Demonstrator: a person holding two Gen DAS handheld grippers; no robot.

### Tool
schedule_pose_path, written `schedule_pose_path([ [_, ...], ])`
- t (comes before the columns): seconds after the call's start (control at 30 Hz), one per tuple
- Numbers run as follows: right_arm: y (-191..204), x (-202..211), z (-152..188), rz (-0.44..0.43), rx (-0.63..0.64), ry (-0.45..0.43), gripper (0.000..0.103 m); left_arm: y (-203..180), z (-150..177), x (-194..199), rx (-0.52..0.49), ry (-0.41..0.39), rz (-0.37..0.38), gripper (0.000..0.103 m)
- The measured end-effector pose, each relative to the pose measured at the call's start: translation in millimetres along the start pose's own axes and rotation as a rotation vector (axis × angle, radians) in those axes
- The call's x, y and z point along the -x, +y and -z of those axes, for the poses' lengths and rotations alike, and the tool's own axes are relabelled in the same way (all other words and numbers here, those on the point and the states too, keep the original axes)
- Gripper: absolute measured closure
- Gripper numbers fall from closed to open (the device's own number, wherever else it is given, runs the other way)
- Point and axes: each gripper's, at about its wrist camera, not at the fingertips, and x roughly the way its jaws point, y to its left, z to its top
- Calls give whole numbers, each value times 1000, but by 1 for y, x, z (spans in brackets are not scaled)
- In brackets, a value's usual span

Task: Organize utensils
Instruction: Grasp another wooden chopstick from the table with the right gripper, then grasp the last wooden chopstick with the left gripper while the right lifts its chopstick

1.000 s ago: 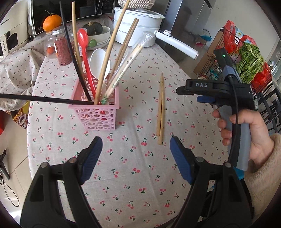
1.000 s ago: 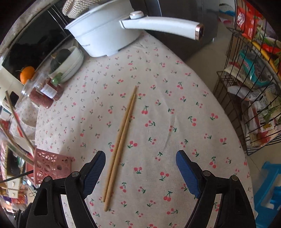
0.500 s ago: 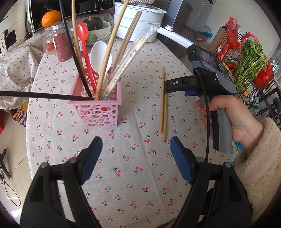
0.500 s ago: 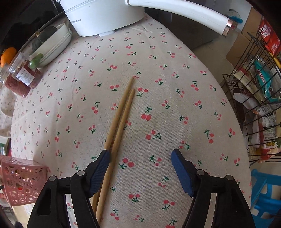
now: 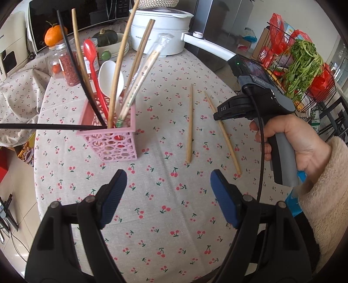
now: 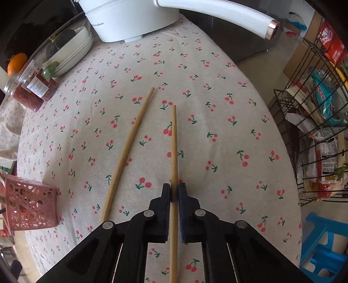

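Our right gripper (image 6: 174, 193) is closed on one chopstick (image 6: 174, 141) that points forward along its fingers, the basket (image 6: 30, 202) is at its left, and our left gripper (image 5: 168, 189) hangs open.

I'm at a home kitchen table: a cherry-print tablecloth (image 5: 165, 217), a white electric pot (image 5: 162, 32), a microwave (image 5: 87, 13) behind an orange (image 5: 53, 38), and a wire rack (image 6: 315, 130) of packaged groceries beside me
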Motion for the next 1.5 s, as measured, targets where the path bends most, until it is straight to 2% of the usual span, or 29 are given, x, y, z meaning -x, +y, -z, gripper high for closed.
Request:
schedule_pose_path([
  [0.17, -38, 32, 10, -39, -17, -57, 96, -36, -4, -15, -83, 23, -17, 24],
  [0.3, -65, 50, 15, -77, -41, -85, 96, -63, -24, -40, -133, 55, -43, 26],
  [0.37, -73, 56, 17, -107, -53, -92, 96, -72, -39, -60, -152, 75, -83, 31],
  [0.43, -81, 63, 18, -136, -64, -100, 96, -75, -59, -85, -137, 110, -103, 46],
  [0.53, -88, 74, 17, -174, -73, -122, 96, -73, -87, -118, -88, 144, -123, 59],
  [0.57, -90, 75, 16, -179, -74, -129, 96, -73, -95, -129, -78, 153, -128, 62],
  [0.7, -87, 66, 15, -173, -67, -106, 96, -67, -117, -165, -52, 198, -157, 85],
  [0.8, -83, 58, 15, -191, -53, -76, 96, -61, -129, -185, -23, 224, -164, 88],
  [0.97, -77, 64, 15, -216, -31, -94, 96, -62, -138, -205, -21, 270, -183, 88],
  [1.07, -76, 65, 15, -217, -31, -97, 96, -63, -142, -211, -26, 262, -185, 88],
  [1.13, -76, 66, 16, -212, -31, -100, 96, -65, -142, -212, -31, 264, -180, 95],
  [1.2, -76, 66, 16, -209, -31, -103, 96, -68, -138, -209, -41, 253, -214, 95],
  [1.33, -76, 77, 16, -218, -38, -137, 96, -77, -131, -181, -79, 167, -185, 95],
  [1.5, -73, 102, 21, -227, -28, -205, 96, -83, -116, -126, -128, 59, -147, 95],
])
